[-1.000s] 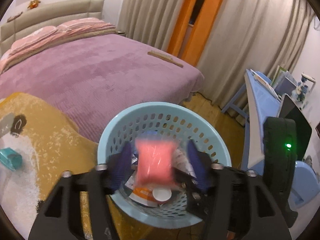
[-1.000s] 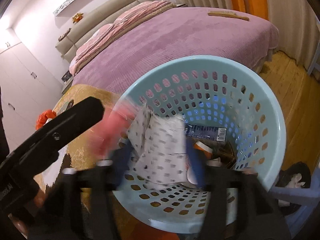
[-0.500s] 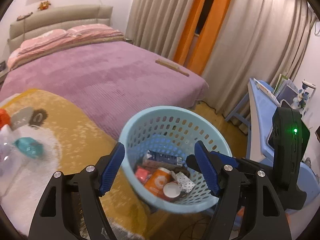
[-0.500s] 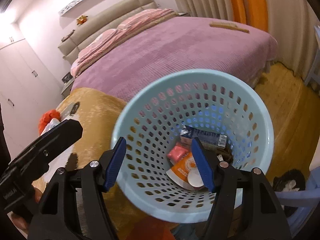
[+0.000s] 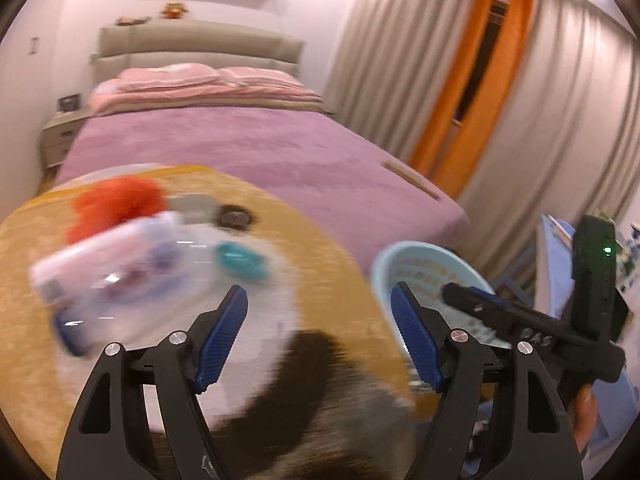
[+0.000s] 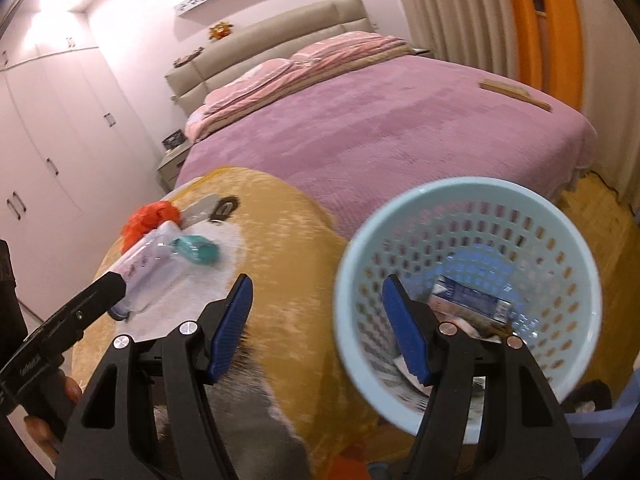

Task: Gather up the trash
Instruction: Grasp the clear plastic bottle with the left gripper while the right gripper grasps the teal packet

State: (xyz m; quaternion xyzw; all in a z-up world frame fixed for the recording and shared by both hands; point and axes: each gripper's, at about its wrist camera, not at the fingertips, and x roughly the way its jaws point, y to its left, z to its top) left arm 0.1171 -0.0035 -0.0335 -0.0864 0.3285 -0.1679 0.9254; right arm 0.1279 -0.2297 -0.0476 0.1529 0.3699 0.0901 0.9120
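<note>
A light blue perforated basket (image 6: 472, 200) holds several pieces of trash, among them a dark blue carton (image 6: 470, 298); it also shows at the right of the left wrist view (image 5: 416, 258). On a yellow patterned blanket (image 6: 280, 248) lie a clear plastic bottle (image 6: 150, 264), a teal wrapper (image 6: 198, 250) and an orange crumpled bag (image 6: 150, 218). These show blurred in the left wrist view: bottle (image 5: 116, 276), teal wrapper (image 5: 240, 260), orange bag (image 5: 116, 202). My left gripper (image 5: 318, 338) is open and empty over the blanket. My right gripper (image 6: 316, 330) is open and empty beside the basket's rim.
A bed with a purple cover (image 6: 380, 120) and pink pillows (image 6: 296, 68) lies behind. A wooden stick (image 6: 516, 94) rests on its far corner. White wardrobes (image 6: 44, 152) stand at the left, curtains (image 5: 420, 80) at the right. A blue table (image 5: 556, 256) stands beyond the basket.
Both grippers opened and dropped their trash, a pink packet and a patterned paper, into the basket, then swung left toward the blanket with the bottle and wrappers.
</note>
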